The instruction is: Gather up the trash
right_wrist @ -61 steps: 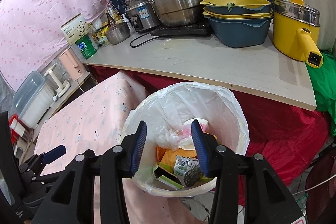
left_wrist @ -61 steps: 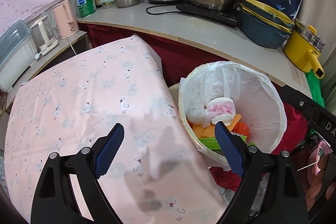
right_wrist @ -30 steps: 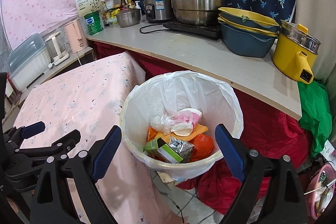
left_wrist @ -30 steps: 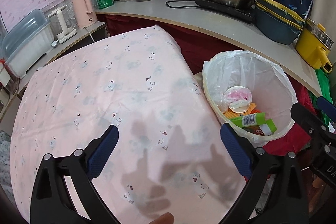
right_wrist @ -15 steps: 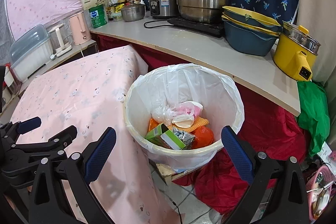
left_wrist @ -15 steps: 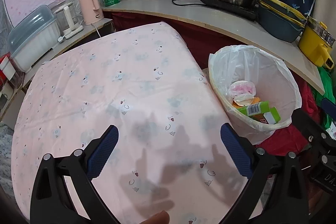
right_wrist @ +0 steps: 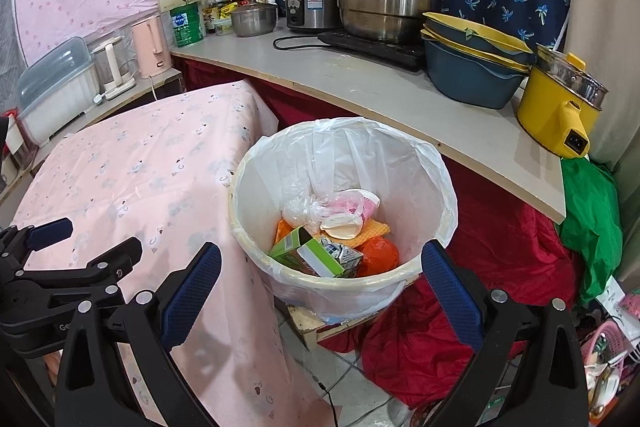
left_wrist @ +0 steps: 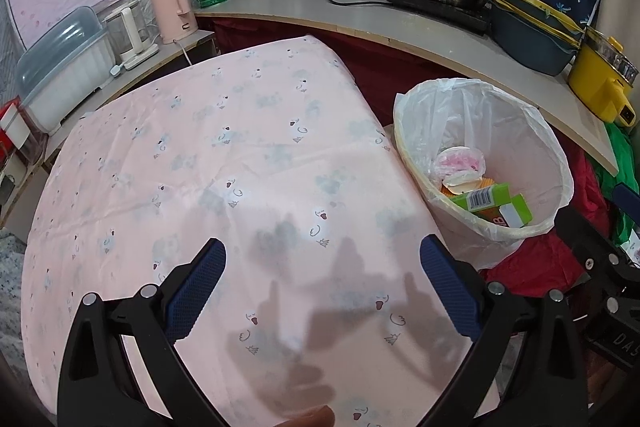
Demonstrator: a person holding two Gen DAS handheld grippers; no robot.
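Right wrist view shows the right gripper with jaws spread wide and nothing between them, poised above the lined trash bin, which stands on the floor just beside the pink-clothed table. Inside lie a green carton, a crumpled foil pack and a pink-printed cup. Left gripper is likewise spread and empty over the table cloth, which bears no visible litter. Judgement: collection appears near complete; before finishing, scan the table and floor for strays, keeping both grippers clear of the loose liner rim.
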